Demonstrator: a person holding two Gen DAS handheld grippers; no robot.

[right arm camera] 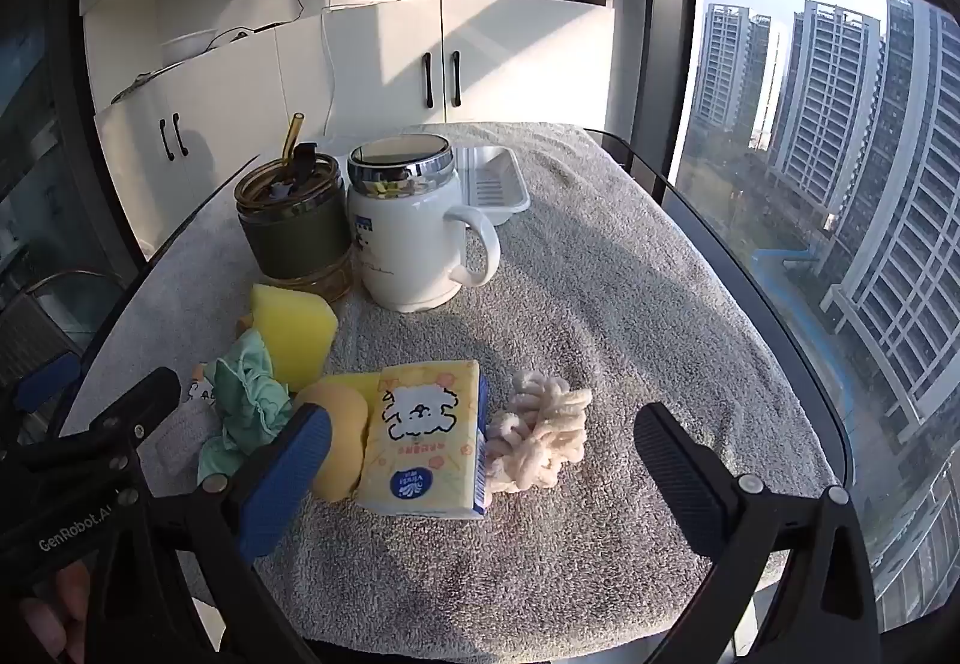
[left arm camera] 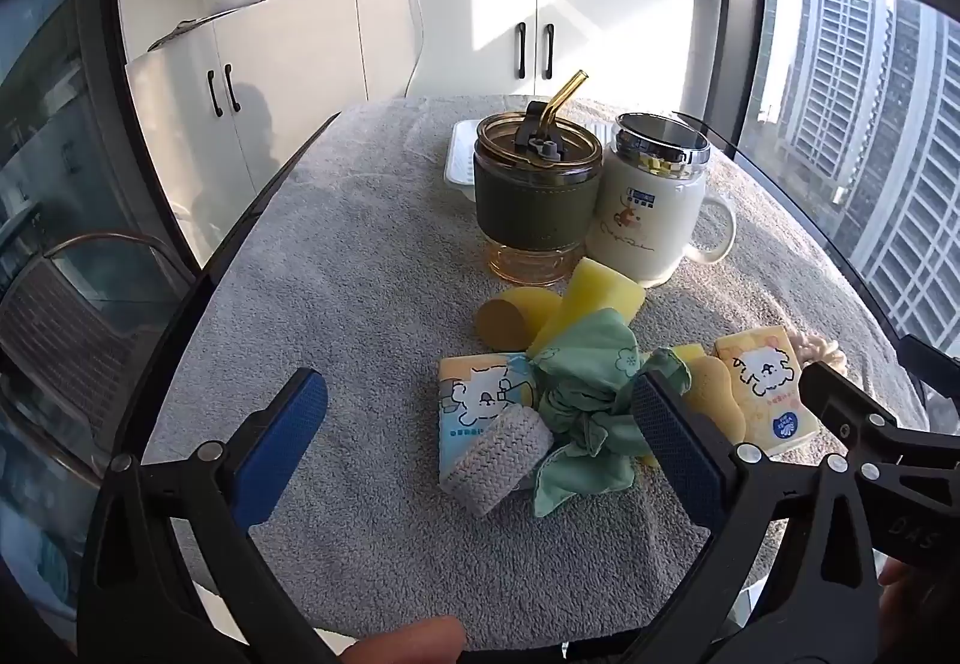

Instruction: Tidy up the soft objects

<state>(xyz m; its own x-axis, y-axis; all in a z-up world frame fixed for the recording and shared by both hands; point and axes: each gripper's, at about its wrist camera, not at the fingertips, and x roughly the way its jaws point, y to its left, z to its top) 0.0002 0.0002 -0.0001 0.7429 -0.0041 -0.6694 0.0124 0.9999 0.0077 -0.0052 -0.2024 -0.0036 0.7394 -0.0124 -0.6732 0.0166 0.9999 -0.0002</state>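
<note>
Yellow tissue packs (right arm camera: 420, 436), two, one green cloth (left arm camera: 576, 400)

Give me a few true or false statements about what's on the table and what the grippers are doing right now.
1. Both the left gripper and the right gripper are open and empty. True.
2. The white mug lies on its side. False: it stands upright.
3. The amber cup has a straw. True.
4. The white tray holds the green cloth. False: the cloth lies on the grey towel among the sponges.

Both tongs (left arm camera: 480, 442) (right arm camera: 483, 466) agape, empty
</note>
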